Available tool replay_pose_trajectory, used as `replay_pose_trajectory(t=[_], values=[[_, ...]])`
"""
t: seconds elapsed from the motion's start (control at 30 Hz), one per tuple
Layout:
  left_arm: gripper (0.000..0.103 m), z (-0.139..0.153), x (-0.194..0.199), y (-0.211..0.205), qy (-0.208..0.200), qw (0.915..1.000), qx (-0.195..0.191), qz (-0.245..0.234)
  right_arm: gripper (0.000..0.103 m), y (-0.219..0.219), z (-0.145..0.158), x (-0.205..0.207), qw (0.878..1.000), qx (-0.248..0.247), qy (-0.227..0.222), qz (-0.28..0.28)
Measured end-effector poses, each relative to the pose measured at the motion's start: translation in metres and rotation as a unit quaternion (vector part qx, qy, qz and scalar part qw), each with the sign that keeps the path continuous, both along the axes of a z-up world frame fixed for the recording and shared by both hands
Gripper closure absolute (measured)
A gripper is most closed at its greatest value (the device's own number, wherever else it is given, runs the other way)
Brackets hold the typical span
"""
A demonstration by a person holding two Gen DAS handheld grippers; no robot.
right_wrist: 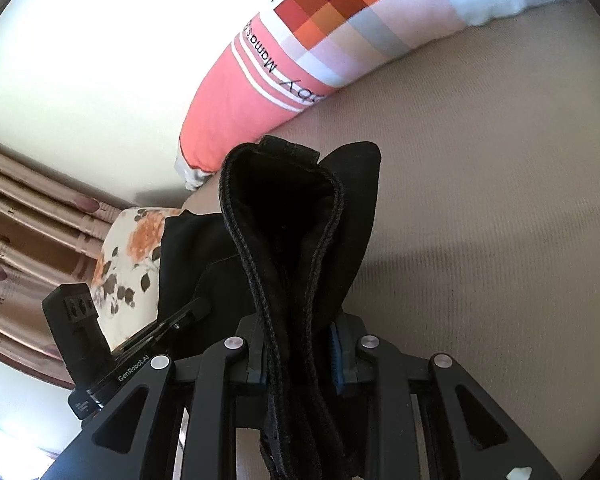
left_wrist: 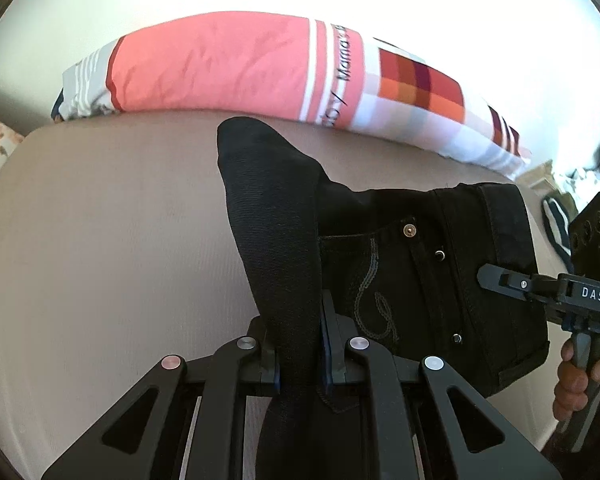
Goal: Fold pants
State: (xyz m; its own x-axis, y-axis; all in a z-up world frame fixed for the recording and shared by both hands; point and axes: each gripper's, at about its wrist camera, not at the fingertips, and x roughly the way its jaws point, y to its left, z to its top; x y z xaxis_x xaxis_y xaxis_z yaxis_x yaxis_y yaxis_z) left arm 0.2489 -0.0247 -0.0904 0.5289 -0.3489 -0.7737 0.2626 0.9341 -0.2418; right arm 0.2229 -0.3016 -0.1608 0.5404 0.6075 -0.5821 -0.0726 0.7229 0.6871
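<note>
Black jeans (left_wrist: 420,280) with metal rivets and a stitched pocket lie partly on the beige bed, partly lifted. My left gripper (left_wrist: 298,340) is shut on a raised fold of the black fabric that stands up between its pads. In the right wrist view my right gripper (right_wrist: 300,344) is shut on a thick seamed edge of the jeans (right_wrist: 284,220), which loops upward. The right gripper (left_wrist: 490,278) also shows at the right of the left wrist view, held by a hand (left_wrist: 576,380). The left gripper (right_wrist: 200,308) appears at lower left of the right wrist view, its tip against the jeans.
The beige bed surface (left_wrist: 100,240) spreads wide to the left in the left wrist view and to the right (right_wrist: 500,240) in the right wrist view. A long pink and patchwork pillow (left_wrist: 228,68) lies along the far edge. A floral pillow (right_wrist: 128,264) and curtains (right_wrist: 28,220) stand at one side.
</note>
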Motion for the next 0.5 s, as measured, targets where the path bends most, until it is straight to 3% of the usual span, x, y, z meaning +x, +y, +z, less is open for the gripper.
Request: replay_pose_trajectory(t=[0.37,0.5], values=[[0.088,-0.023,0.054,-0.005,0.002,0.9995,0.032,0.003,0.081,0.003,-0.007,0.052,0.999,-0.037,0.004,-0.015],[0.078,-0.044,0.058,-0.002,0.009,0.999,0.042,0.013,0.074,0.001,-0.022,0.054,0.995,-0.097,0.011,-0.033]])
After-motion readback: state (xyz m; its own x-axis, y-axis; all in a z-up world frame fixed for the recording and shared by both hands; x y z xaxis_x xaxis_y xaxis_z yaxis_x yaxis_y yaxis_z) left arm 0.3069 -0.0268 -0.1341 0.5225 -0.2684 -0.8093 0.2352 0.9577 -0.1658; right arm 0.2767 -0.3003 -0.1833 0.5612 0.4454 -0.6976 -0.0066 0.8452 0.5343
